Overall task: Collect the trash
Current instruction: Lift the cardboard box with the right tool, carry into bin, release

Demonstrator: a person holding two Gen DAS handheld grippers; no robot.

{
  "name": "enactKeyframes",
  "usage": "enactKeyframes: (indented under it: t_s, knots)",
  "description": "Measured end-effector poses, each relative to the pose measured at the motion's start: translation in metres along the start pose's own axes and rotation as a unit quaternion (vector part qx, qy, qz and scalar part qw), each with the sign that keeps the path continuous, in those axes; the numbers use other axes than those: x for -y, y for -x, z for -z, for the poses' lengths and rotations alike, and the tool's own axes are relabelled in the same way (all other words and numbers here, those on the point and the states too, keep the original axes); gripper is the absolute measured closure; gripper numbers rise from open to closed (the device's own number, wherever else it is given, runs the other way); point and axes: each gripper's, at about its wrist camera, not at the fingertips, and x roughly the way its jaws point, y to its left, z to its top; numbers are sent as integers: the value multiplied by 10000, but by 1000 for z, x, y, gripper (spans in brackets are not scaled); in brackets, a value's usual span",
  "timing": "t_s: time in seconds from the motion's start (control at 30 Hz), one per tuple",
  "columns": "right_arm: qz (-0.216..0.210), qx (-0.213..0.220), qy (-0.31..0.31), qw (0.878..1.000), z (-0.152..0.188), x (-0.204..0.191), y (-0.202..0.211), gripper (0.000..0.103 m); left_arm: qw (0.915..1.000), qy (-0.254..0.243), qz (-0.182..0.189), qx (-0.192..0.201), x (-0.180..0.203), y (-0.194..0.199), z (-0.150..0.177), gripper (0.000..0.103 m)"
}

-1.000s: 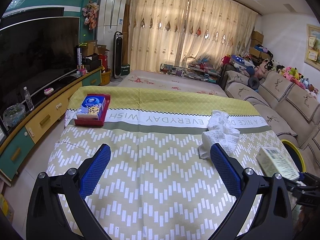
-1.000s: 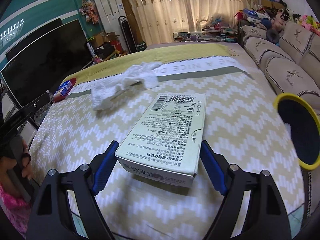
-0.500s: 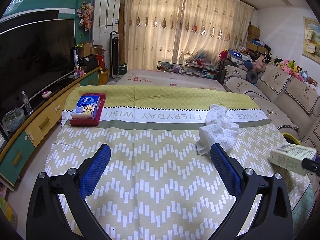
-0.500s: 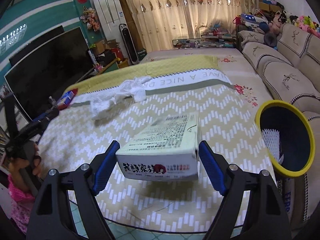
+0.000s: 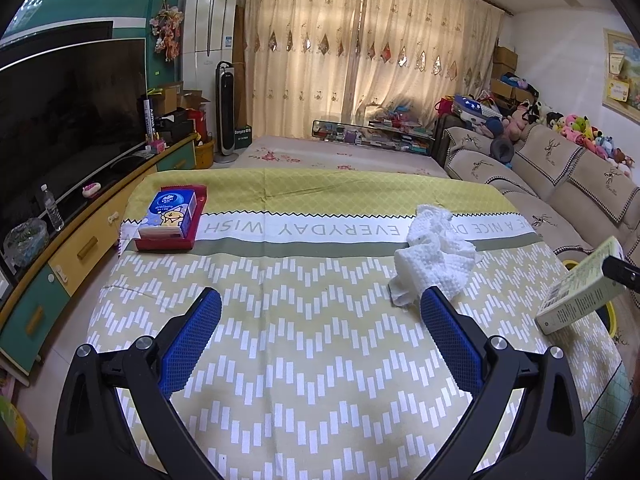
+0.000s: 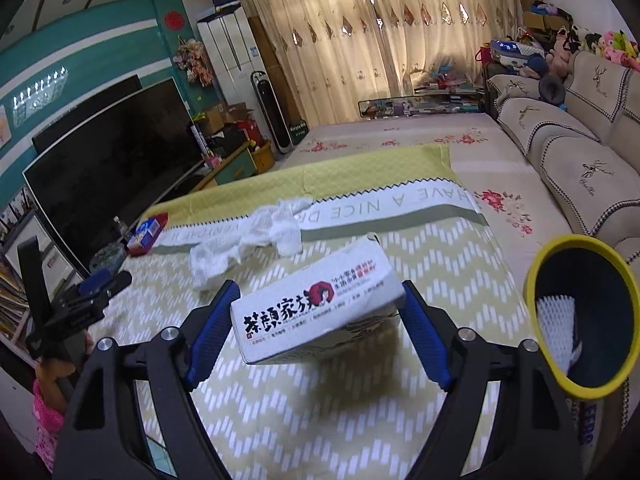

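The right claw (image 6: 318, 312) grips a pale carton (image 6: 316, 308) by its sides, lifted clear of the patterned surface (image 6: 420, 248), near the yellow-rimmed bin (image 6: 536, 272); the left claw (image 5: 320, 320) hangs open and empty; crumpled white paper (image 5: 434, 260) lies beyond it.

Both wrist views look down across the tablecloth (image 5: 320, 360), sharing perhaps its crumpled tissue (image 5: 434, 264).

The right tongs (image 6: 318, 316) are clamping a box between both blue pads (image 6: 208, 334), holding it tilted in the air. The left tongs (image 5: 320, 338) are gaping wide and angling downward, nothing between their pads.
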Motion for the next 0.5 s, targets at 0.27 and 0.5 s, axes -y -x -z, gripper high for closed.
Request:
enactKeyframes:
  t_s: [0.27, 0.5]
  knots:
    - [25, -10, -37, 10000, 4, 5, -11, 32, 10000, -35, -12, -13, 1, 0, 0, 5]
    - [154, 301, -87, 9994, -3, 17, 19, 32, 9999, -100, -14, -47, 3, -2, 1, 5]
